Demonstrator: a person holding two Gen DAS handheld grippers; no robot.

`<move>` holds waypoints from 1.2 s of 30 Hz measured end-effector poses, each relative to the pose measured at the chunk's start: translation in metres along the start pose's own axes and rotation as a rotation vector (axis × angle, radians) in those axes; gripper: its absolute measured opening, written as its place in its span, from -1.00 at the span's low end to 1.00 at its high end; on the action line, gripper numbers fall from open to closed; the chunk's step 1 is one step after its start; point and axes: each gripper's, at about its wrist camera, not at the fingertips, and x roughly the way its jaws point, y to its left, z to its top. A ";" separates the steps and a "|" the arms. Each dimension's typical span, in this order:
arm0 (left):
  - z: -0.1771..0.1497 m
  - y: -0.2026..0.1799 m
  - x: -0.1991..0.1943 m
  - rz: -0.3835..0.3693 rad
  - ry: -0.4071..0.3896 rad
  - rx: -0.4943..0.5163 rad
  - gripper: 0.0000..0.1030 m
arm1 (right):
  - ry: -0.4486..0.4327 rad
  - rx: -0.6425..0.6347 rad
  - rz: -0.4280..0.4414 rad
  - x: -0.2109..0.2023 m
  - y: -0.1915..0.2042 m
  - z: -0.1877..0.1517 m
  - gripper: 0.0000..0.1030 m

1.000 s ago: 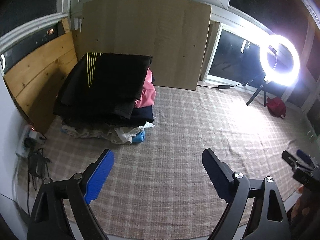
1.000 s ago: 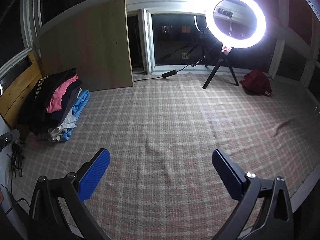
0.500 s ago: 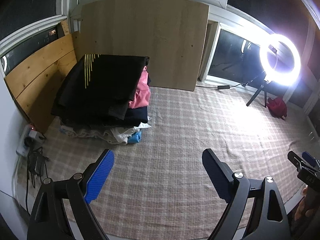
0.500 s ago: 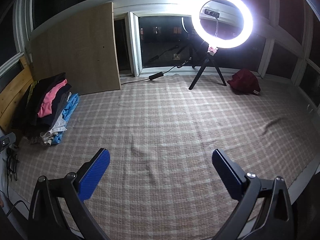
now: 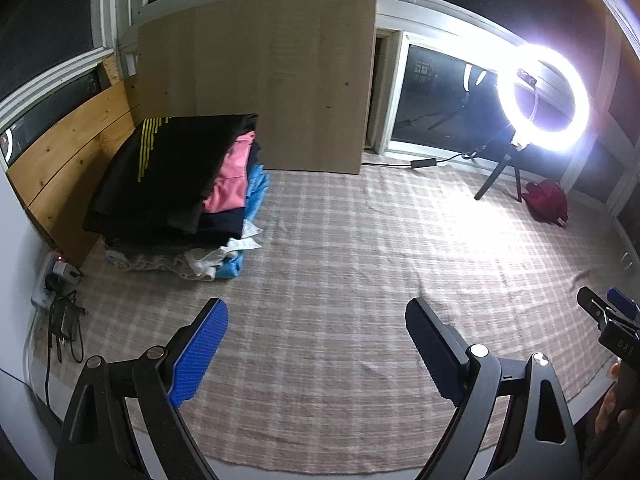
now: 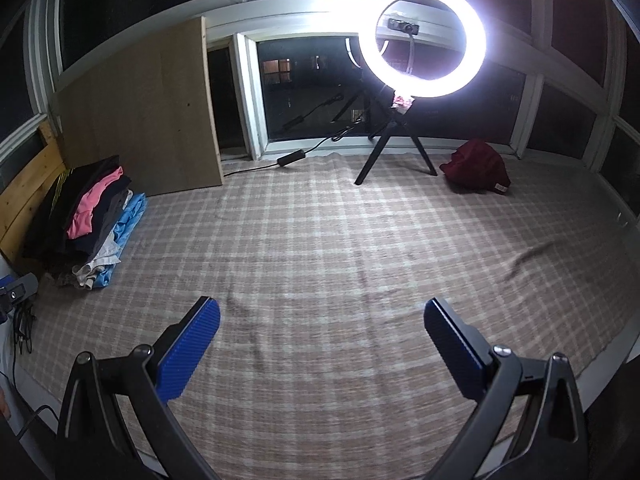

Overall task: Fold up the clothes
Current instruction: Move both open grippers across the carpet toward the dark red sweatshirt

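Since a second ago we have pulled back a little from the pile of clothes (image 5: 176, 196), so it looks smaller and farther off in the left view, and more of its blue shirt (image 5: 256, 196) now shows. Our right view has turned a bit, so the ring light (image 6: 422, 40) sits closer to the middle than it did.

Close to us, our left gripper (image 5: 316, 332) has its blue fingers (image 5: 200, 354) spread wide apart, with nothing between them. Our right gripper (image 6: 322, 334) is just the same, wide apart and holding nothing. Both hang over the bare checked rug (image 6: 320, 248).

Farther off, the folded pile sits on the rug at the left, against the wooden boards (image 5: 72, 160). A black top with yellow stripes (image 5: 160, 168) lies on top, with pink under it. A red cap (image 6: 476, 172) lies near the light stand, by the dark windows.
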 end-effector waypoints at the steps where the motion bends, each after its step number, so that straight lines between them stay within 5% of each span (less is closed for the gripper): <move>1: 0.000 -0.005 0.000 -0.002 0.001 0.005 0.76 | -0.001 0.002 -0.001 0.000 -0.004 0.000 1.00; 21: 0.015 -0.097 0.008 -0.079 -0.016 0.125 0.76 | -0.042 0.042 -0.085 -0.006 -0.081 0.014 1.00; 36: 0.066 -0.204 0.019 -0.163 -0.130 0.274 0.73 | -0.081 0.131 -0.206 0.012 -0.177 0.066 1.00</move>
